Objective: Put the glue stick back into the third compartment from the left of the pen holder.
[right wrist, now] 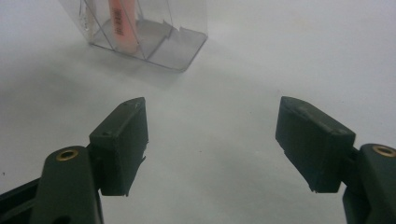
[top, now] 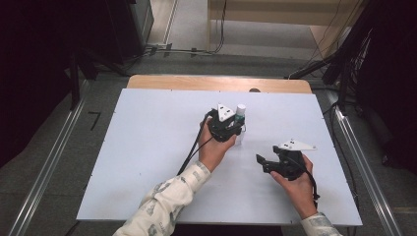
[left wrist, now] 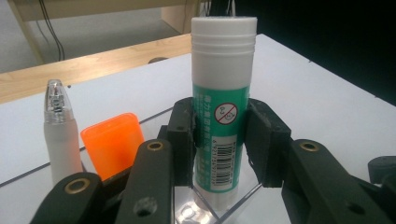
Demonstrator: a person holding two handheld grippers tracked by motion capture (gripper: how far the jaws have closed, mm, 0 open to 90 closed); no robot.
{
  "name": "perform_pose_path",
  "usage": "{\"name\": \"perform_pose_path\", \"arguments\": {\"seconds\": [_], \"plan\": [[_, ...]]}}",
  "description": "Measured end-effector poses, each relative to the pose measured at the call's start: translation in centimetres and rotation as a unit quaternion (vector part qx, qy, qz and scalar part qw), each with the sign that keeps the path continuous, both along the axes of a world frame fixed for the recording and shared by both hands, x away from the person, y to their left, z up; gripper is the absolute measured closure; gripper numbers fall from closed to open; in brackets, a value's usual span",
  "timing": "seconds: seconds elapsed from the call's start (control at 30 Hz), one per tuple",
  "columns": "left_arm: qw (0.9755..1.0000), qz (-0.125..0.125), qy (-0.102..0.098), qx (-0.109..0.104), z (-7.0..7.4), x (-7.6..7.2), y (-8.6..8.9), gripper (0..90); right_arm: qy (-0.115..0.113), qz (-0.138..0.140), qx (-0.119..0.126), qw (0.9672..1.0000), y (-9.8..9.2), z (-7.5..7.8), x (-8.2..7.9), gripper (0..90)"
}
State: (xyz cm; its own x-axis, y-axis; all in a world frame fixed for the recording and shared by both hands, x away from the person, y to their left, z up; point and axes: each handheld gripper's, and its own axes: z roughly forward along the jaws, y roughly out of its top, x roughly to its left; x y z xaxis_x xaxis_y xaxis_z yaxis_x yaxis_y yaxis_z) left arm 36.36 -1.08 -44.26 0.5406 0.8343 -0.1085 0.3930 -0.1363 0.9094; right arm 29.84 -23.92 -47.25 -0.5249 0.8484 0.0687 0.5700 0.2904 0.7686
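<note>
A white worktop [top: 147, 147] with a wooden far edge stands on grey floor [top: 49, 162], with dark surroundings. The left gripper [left wrist: 219, 140] clamps its jaws on an upright glue stick [left wrist: 223, 93] in a clear holder [right wrist: 154, 42]. The right gripper [right wrist: 210, 135] hovers nearby, jaws wide and empty.

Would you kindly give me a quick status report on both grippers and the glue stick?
Left gripper shut on glue stick, upright in clear organizer. Right gripper open, empty. Pen and orange item stand beside it.
</note>
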Motion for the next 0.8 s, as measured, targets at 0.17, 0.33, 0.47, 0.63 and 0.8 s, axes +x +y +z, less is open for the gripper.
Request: {"name": "perform_pose_path", "arguments": {"seconds": [0.17,0.33,0.47,0.63,0.8], "plan": [[1.0000,-0.002,-0.004,0.003,0.2,-0.2,0.0,61.2,0.003,-0.001,0.000,1.0000,0.1,0.0,0.0,24.1],[1.0000,-0.003,-0.003,0.005,0.3,-0.5,0.2,56.3,0.000,-0.002,-0.001,1.0000,0.0,0.0,0.0,24.1],[1.0000,-0.004,0.002,0.001,0.6,-0.9,0.4,51.5,0.000,-0.003,-0.001,1.0000,0.0,0.0,0.0,24.0],[0.9999,-0.012,-0.002,-0.005,1.2,-1.8,0.9,47.0,0.001,-0.006,-0.001,1.0000,-0.1,-0.1,0.0,24.0],[0.9999,-0.014,0.000,-0.007,1.3,-2.8,2.0,41.4,0.000,-0.009,0.001,1.0000,-0.2,0.0,0.1,24.0]]}}
